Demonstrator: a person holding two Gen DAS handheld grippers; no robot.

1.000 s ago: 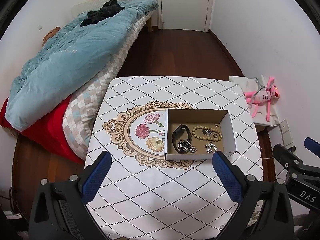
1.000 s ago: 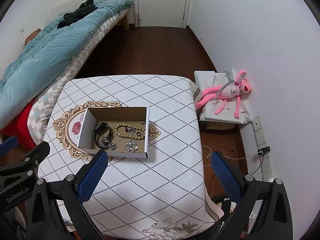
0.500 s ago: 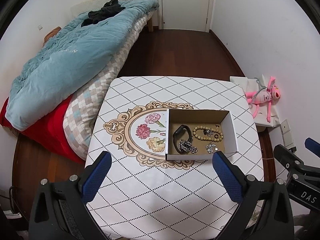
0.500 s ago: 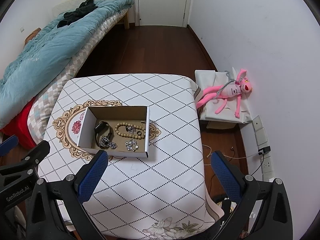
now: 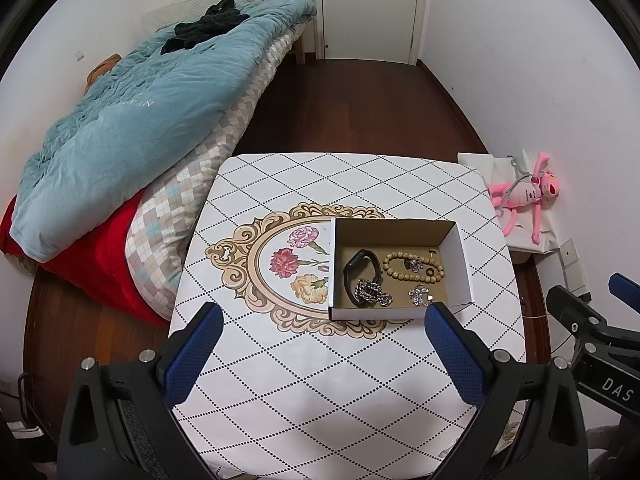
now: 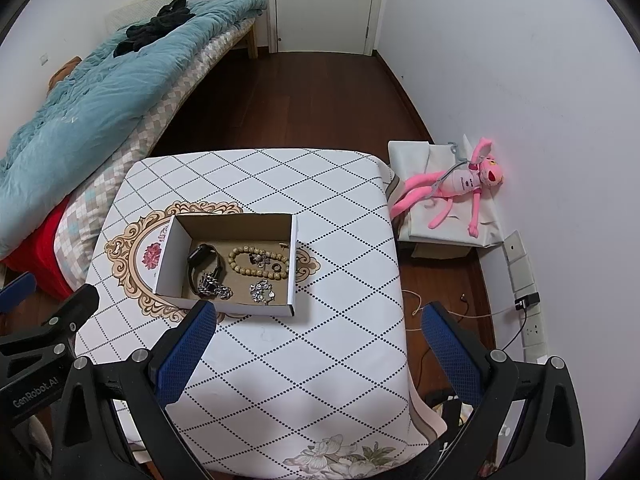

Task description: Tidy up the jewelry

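An open white cardboard box [image 5: 460, 264] [image 6: 294, 264] sits on the table's patterned cloth. Inside lie a black band watch [image 5: 362, 272] [image 6: 202, 262], a silver chain [image 5: 372, 292] [image 6: 214, 286], a wooden bead bracelet [image 5: 412, 268] [image 6: 258, 262] and a small sparkling piece [image 5: 420, 296] [image 6: 262, 294]. My left gripper [image 5: 324, 350] hangs open above the table's near part, short of the box. My right gripper [image 6: 318, 346] is also open with nothing between its fingers, high over the table's near right side; the box lies ahead to its left.
The table [image 5: 320, 380] [image 6: 340, 200] carries a white diamond-pattern cloth with a floral medallion. A bed with a teal duvet [image 5: 140, 112] stands at the left. A pink plush toy [image 6: 460, 188] lies on a low white box by the right wall. Wall sockets and cables [image 6: 524, 304] are at the right.
Both views have shifted only very slightly; the box and jewelry stay where they were and both grippers remain open.
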